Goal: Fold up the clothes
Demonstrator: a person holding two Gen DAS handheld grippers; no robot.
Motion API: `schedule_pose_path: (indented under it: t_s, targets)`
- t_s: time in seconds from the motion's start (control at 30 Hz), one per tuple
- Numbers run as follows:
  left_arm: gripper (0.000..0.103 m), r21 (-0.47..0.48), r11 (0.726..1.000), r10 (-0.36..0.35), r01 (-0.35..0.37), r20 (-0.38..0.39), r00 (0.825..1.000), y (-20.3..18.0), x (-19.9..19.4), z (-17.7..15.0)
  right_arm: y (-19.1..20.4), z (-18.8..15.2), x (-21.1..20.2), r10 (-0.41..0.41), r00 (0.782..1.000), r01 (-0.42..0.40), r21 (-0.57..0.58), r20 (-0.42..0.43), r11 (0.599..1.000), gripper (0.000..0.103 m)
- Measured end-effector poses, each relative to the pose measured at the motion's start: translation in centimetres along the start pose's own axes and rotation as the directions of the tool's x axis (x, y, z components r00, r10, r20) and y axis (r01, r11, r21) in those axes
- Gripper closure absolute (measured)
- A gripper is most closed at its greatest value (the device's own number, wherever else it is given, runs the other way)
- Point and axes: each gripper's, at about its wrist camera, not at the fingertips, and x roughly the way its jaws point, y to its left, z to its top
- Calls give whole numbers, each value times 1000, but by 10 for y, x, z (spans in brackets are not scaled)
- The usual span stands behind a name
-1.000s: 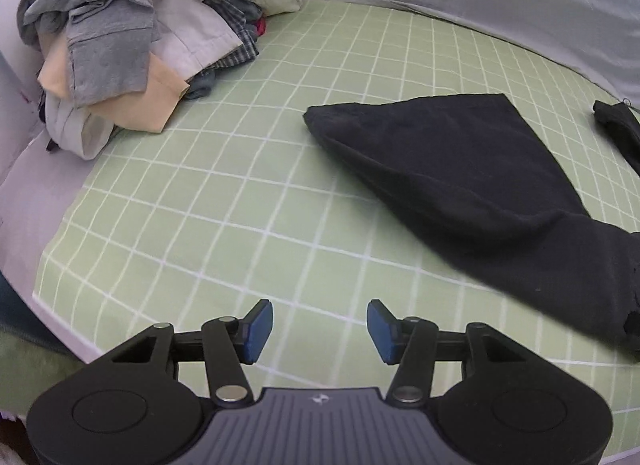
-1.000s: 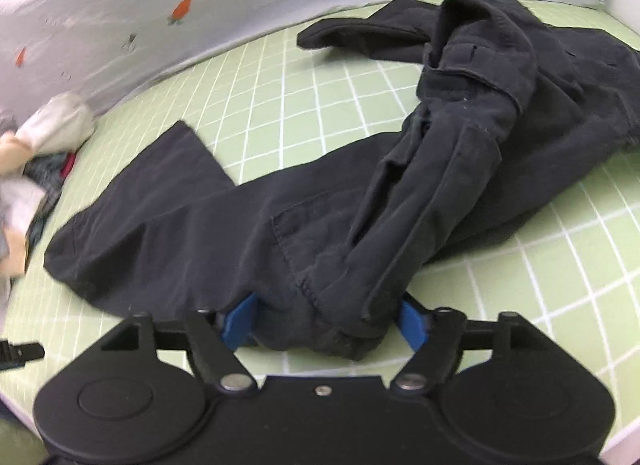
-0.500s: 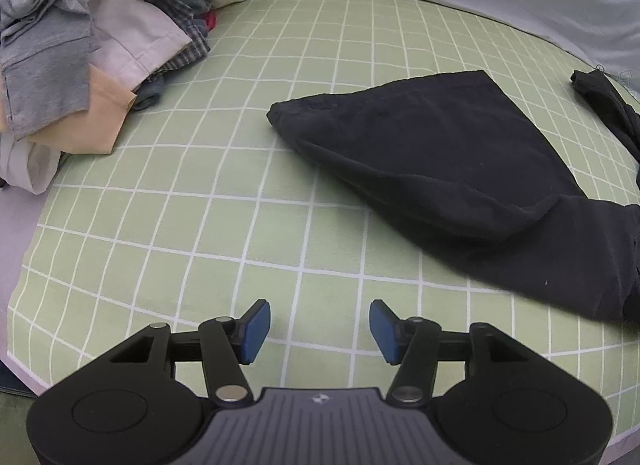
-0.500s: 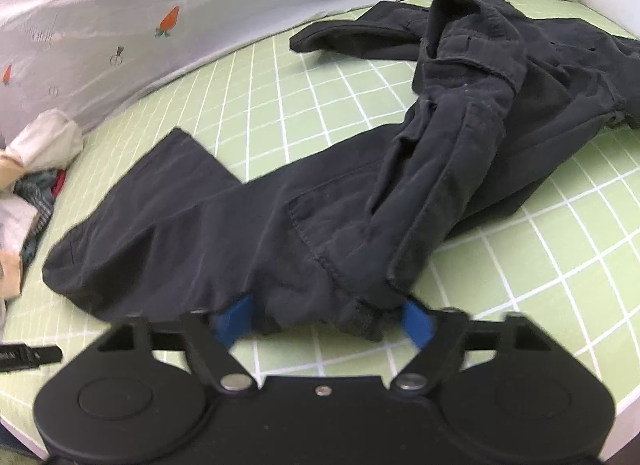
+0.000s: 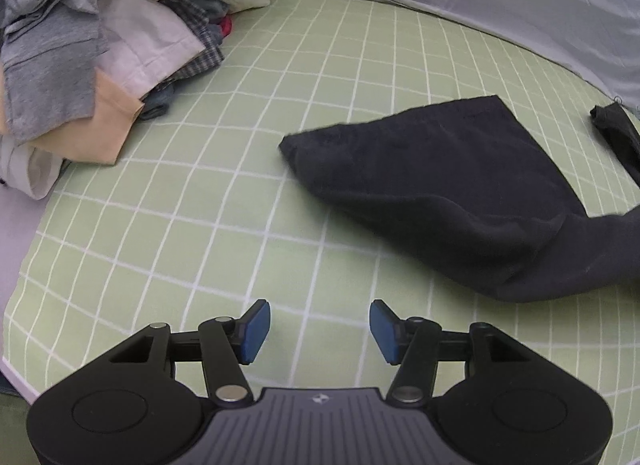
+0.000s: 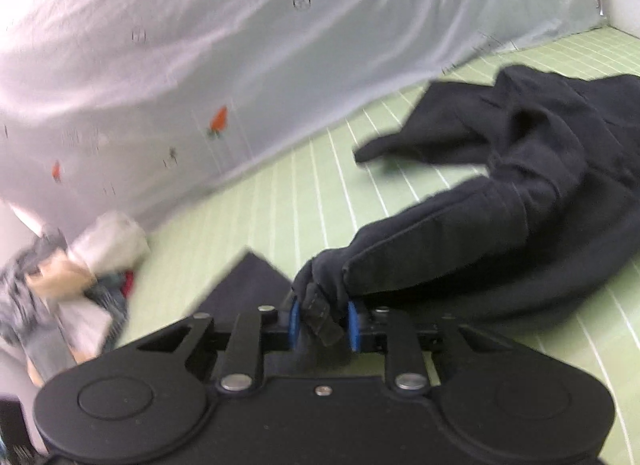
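Laundry (image 5: 100, 45) sits heaped at the far left of the green checked bed (image 5: 240, 225). Near centre, the left claw (image 5: 318, 331) hangs with its jaws apart and empty above bare sheet, the flat leg of the dark trousers (image 5: 460, 185) just to its right. Further right, the right claw (image 6: 323, 323) is closing on a bunched edge of the trousers, pads pinching the cloth. That pinch looks thick and partial; a hard pull could slip it free or drag the flat leg askew.

One pair of dark trousers (image 5: 460, 185), one heap of mixed clothes (image 5: 100, 45) holding perhaps six or more garments, two grippers, and two carrot prints (image 6: 218, 121) showing clearly.
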Motion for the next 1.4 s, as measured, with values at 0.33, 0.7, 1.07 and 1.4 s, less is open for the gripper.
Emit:
schedule_pose_path:
  t_s: [0.33, 0.7, 1.07, 1.4]
  targets:
    - [46, 15, 1000, -14, 13, 34, 999, -44, 23, 59, -14, 81, 55, 8, 998, -10, 52, 57, 999, 82]
    - [40, 75, 996, 36, -38, 29, 999, -91, 85, 152, -60, 113, 158, -99, 994, 102, 45, -52, 994, 82]
    - [38, 36, 999, 18, -19, 30, 999, -77, 85, 158, -36, 98, 143, -109, 993, 101, -156, -44, 983, 52]
    - [22, -15, 999, 30, -30, 33, 999, -33, 48, 100, -14, 50, 94, -85, 994, 66, -232, -71, 970, 20]
